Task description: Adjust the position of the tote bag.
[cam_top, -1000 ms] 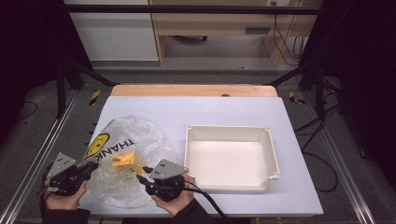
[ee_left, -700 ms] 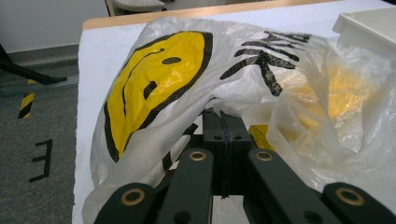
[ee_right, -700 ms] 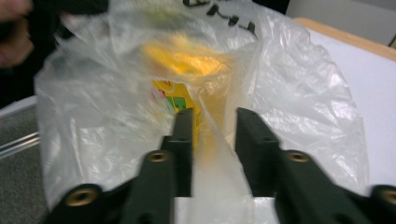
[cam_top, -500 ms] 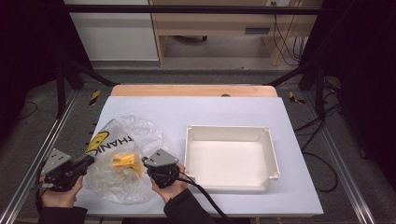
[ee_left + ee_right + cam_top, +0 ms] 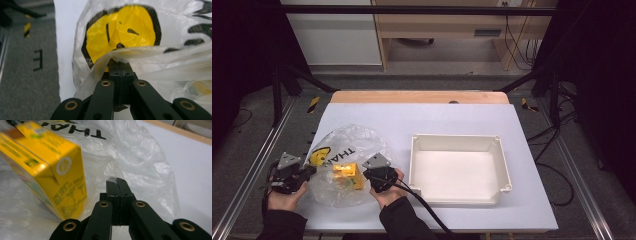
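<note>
A clear plastic bag (image 5: pixel 354 145) printed with a yellow smiley face and black letters lies at the table's front left. Inside it lies a yellow carton (image 5: pixel 346 172), which looms tilted at the left of the right gripper view (image 5: pixel 50 170). My left gripper (image 5: pixel 311 171) is shut on the bag's left edge, and its jaws pinch a fold of film (image 5: pixel 118 62) just under the smiley (image 5: pixel 125 32). On the bag's right side, my right gripper (image 5: pixel 369 175) is shut on a bit of thin film at its tips (image 5: pixel 115 181), next to the carton.
A white rectangular tray (image 5: pixel 501 165) with nothing in it stands to the right of the bag, close to the right hand. The white table top (image 5: pixel 422 117) ends in a wooden strip at the back. Grey floor (image 5: pixel 25 75) lies beyond the table's left edge.
The right gripper has slid a little left onto the bag's right side. The left hand has shifted slightly. The bag's near part has drawn in and bunched up; the carton has hardly moved.
</note>
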Tool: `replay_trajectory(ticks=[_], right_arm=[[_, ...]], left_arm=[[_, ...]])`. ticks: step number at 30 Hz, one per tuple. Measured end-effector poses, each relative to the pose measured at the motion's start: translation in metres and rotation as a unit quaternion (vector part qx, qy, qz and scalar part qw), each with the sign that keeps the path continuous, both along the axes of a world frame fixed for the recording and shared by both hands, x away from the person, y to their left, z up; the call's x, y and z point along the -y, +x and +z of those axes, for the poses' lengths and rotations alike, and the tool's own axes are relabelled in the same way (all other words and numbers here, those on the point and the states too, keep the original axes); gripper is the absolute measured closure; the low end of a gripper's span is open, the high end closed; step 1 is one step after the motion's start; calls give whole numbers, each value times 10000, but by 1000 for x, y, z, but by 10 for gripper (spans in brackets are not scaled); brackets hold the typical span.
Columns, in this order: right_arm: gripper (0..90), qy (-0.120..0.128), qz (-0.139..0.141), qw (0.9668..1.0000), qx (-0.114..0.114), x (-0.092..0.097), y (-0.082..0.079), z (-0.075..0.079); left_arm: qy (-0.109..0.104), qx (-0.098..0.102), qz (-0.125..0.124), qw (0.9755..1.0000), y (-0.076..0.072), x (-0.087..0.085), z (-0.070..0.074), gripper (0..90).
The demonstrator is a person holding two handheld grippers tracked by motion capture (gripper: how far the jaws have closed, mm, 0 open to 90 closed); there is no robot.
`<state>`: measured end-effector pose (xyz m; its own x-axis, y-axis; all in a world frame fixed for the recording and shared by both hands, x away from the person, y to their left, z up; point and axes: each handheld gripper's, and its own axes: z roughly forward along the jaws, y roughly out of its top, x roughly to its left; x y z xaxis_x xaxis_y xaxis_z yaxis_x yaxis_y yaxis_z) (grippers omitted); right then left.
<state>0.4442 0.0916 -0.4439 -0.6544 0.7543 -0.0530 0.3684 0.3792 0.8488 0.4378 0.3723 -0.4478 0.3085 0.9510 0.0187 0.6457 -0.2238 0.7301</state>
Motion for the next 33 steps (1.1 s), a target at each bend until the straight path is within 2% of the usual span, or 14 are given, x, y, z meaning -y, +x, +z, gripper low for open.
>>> replay_trajectory(ticks=[1, 2, 3, 6, 11, 15, 18, 19, 22, 23, 24, 26, 29, 33], right_arm=[[900, -83, -26, 9999, -56, -1, 1, -4], [900, -83, -26, 9999, -56, -1, 1, -4], [900, -303, -84, 9994, -149, -5, 1, -10], [900, -492, -137, 9984, -247, -8, 3, -16], [896, -593, -239, 9966, -518, -5, 7, -28], [850, -652, -197, 9955, -661, -4, 9, -35], [780, -537, -131, 9954, -787, -1, 9, -35], [760, -458, -94, 9959, -772, 1, 8, -33], [704, -209, 41, 9979, -605, 6, 2, -23], [704, -209, 41, 9979, -605, 6, 2, -23], [682, -35, 160, 9989, -434, 11, -4, -14], [670, 51, 193, 9991, -372, 14, -7, -10], [622, 381, 394, 9983, -175, 27, -18, 10], [598, 544, 544, 9970, -44, 37, -27, 20]], left_arm=[[0, 0, 0, 10000, 0, 0, 0, 900], [13, -97, -9, 10000, 1, 0, -2, 900], [34, -214, -27, 9998, 1, 0, -4, 900], [194, -514, -38, 9985, 2, 0, -10, 900], [181, -654, -33, 9977, 2, -2, -15, 900], [194, -632, -57, 9978, -1, 0, -15, 860], [60, -483, -30, 9988, -7, -2, -11, 723], [-107, -291, 22, 9995, -14, -5, -4, 675], [-400, 24, 109, 9991, -25, -10, 8, 570], [-400, 24, 109, 9991, -25, -10, 8, 540], [-471, 202, 107, 9986, -34, -11, 17, 522], [-506, 277, 89, 9983, -39, -12, 21, 503], [-690, 577, 20, 9959, -56, -9, 36, 469], [-888, 740, -160, 9932, -69, -1, 46, 448]])
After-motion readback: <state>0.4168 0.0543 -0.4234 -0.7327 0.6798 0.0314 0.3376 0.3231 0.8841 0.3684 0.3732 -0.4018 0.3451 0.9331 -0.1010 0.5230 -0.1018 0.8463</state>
